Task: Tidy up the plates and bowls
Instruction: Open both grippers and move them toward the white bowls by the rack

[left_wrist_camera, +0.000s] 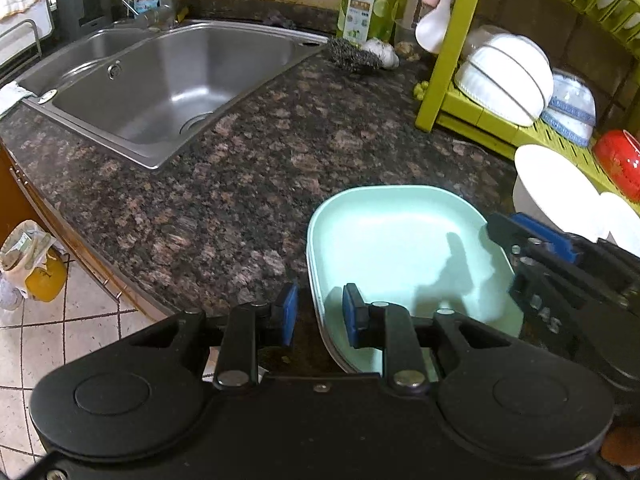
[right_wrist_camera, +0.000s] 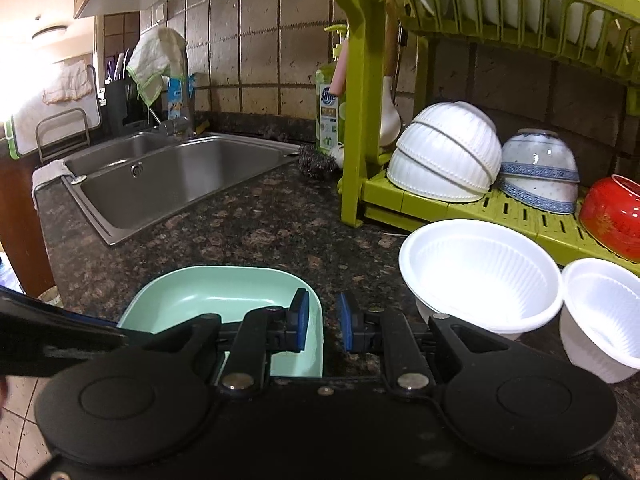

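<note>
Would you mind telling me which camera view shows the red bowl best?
The right wrist view: the red bowl lies tipped on the green rack, its rim visible. The left wrist view shows only a blurred red patch near the frame edge.

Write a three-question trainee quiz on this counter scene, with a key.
1. True or false: the left claw straddles the rim of the green plates.
2. What colour is the bowl at the right end of the rack's lower shelf?
3. The two ribbed white bowls on the counter stand: A) upright, B) upside down.

Key: 1 true; 2 red; 3 A.
</note>
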The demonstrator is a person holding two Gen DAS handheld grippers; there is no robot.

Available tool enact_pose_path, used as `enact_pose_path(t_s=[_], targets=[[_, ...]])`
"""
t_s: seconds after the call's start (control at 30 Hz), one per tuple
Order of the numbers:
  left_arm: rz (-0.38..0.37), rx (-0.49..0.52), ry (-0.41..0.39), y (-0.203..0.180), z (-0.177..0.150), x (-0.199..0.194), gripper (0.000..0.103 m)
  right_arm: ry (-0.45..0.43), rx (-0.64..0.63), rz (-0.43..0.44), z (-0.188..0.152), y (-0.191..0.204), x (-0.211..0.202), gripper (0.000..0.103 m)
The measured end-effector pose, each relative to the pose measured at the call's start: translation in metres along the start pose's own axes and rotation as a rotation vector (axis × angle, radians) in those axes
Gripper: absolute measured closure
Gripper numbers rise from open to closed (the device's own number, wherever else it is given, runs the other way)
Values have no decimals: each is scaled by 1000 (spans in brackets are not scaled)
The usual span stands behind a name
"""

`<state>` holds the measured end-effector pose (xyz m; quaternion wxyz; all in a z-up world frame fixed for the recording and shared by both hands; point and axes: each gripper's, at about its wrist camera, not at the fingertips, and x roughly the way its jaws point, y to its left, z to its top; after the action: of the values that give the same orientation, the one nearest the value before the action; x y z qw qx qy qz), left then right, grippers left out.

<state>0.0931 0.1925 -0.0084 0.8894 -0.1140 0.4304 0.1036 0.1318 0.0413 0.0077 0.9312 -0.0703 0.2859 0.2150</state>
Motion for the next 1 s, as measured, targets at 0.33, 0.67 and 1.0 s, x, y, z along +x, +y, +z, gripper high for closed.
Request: enact_pose_path(t_s=[0.33, 0.67, 1.0], targets=[[24, -2, -12, -7, 0, 3, 70, -56, 5, 4, -8, -14, -50, 86], [77, -15, -197, -34, 0, -28, 69, -193, 79, -95, -11, -69, -121, 84], [-45, 94, -276, -111, -10, -43, 62, -238, 253, -285, -30, -154, -163, 81]])
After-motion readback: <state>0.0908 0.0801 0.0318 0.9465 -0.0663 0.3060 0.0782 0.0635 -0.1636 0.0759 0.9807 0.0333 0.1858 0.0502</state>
